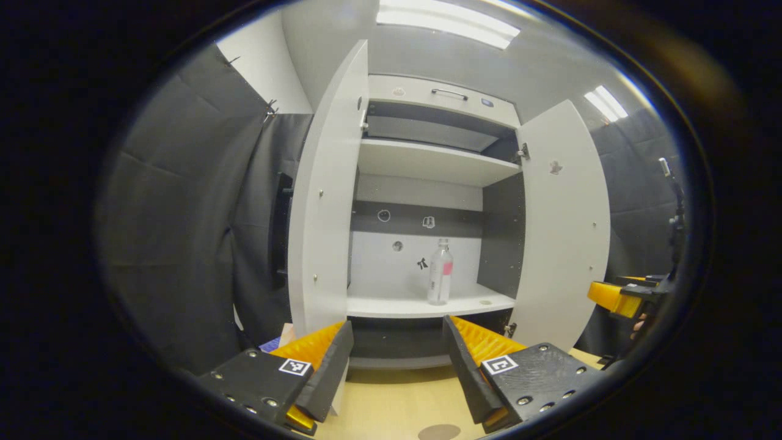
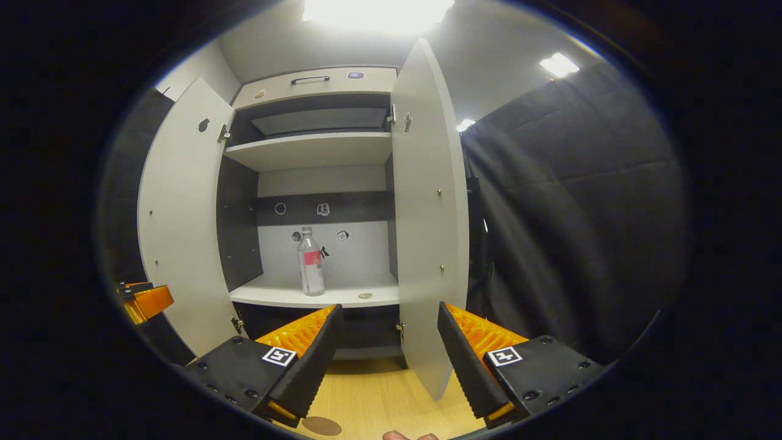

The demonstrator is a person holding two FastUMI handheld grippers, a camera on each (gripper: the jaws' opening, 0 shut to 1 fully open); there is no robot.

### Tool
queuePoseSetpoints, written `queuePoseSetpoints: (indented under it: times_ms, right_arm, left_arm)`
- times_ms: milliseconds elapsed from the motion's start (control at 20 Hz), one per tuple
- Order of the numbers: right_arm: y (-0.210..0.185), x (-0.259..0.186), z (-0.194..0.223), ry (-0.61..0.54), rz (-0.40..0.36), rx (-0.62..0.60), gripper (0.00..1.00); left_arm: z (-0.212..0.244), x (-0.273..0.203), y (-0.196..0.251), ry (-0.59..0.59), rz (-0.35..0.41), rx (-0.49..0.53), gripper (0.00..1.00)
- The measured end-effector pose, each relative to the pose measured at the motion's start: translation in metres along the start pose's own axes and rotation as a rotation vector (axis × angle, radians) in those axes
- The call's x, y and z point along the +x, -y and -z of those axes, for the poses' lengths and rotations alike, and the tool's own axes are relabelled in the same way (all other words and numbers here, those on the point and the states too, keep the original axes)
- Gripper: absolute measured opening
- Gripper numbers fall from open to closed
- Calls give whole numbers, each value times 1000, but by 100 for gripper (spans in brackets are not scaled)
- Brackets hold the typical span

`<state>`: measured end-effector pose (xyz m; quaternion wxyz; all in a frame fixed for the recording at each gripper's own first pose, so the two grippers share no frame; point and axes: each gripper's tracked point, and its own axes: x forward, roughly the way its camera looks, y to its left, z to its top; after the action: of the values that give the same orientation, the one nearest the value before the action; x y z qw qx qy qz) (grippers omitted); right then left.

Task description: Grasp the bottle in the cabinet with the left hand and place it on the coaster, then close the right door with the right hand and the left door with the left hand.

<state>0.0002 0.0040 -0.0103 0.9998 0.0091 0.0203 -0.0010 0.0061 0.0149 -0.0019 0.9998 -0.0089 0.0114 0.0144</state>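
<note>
— What sits closest to you?

— My own two fingers. On the left gripper [image 1: 397, 342] they are spread wide with nothing between them, each a wedge with a ribbed inner face and a flat bolted plate behind it that carries a small square marker. Under them is a pale wood-grain table [image 1: 391, 403] with a round brown coaster [image 1: 438, 432] at its near edge.

— And your other hand?

— The right gripper [image 2: 388, 342] is spread just as wide and also empty, with the same ribbed wedges. The lower edge of the right door [image 2: 427, 244] hangs in the gap between its fingers, farther off and touching neither. The coaster [image 2: 322, 425] lies down by its left finger.

— Where is the bottle?

— The bottle [image 1: 440, 272] stands upright on the lower white shelf [image 1: 421, 304] of the cabinet [image 1: 427, 183], well beyond my fingertips. It is clear plastic, slim, with a pinkish label. In the left gripper view it stands above the gap between my fingers, toward the right one. In the right gripper view the bottle [image 2: 310, 261] stands above my left finger.

— The doors?

— Both stand open, smooth matt white panels with small metal studs. The left door [image 1: 327, 201] is seen edge-on in the left gripper view.

— Anything one view adds?

— The left gripper view catches my right gripper at its far right edge beside a dark stand; the right gripper view catches fingertips [image 2: 406, 436] at its bottom rim.
</note>
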Motion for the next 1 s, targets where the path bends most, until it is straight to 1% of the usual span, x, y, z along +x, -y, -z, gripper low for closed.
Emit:
queuePoseSetpoints:
  times_ms: [50, 100, 150, 350, 400, 450, 500, 750, 800, 850, 900, 950, 1000]
  right_arm:
    - [2, -1, 0, -4, 3, 2, 96]
    - [5, -3, 2, -6, 8, 4, 98]
    - [9, -4, 2, -9, 15, 5, 96]
    - [25, -11, -1, -3, 49, 2, 98]
    - [30, -13, -1, -2, 60, 0, 98]
    - [35, -15, -2, 0, 71, -1, 98]
    - [42, -17, -2, 0, 86, -2, 96]
    - [84, -34, -8, -3, 191, -6, 98]
    - [93, -38, -11, 3, 219, -6, 98]
    - [103, -40, -15, 8, 246, -9, 98]
    - [113, -41, -17, 11, 269, -14, 96]
    - [122, -40, -22, 15, 284, -20, 96]
    - [130, -39, -24, 17, 295, -25, 98]
  left_arm:
    - [1, 0, 0, -4, 5, 0, 86]
    - [0, 0, 0, -9, 10, -2, 92]
    - [0, 0, 1, -13, 17, -4, 92]
    - [1, -1, 3, -21, 44, -12, 92]
    - [1, -1, 4, -25, 51, -15, 86]
    - [0, -2, 5, -27, 59, -18, 92]
    - [-1, -3, 6, -28, 68, -23, 92]
    - [-7, -8, 12, -40, 121, -40, 92]
    - [-10, -9, 13, -34, 133, -34, 86]
    - [-14, -9, 13, -25, 140, -26, 92]
    - [-18, -10, 15, -18, 151, -21, 86]
    - [-18, -5, 18, -7, 167, -18, 92]
    - [-19, 1, 20, 2, 173, -13, 85]
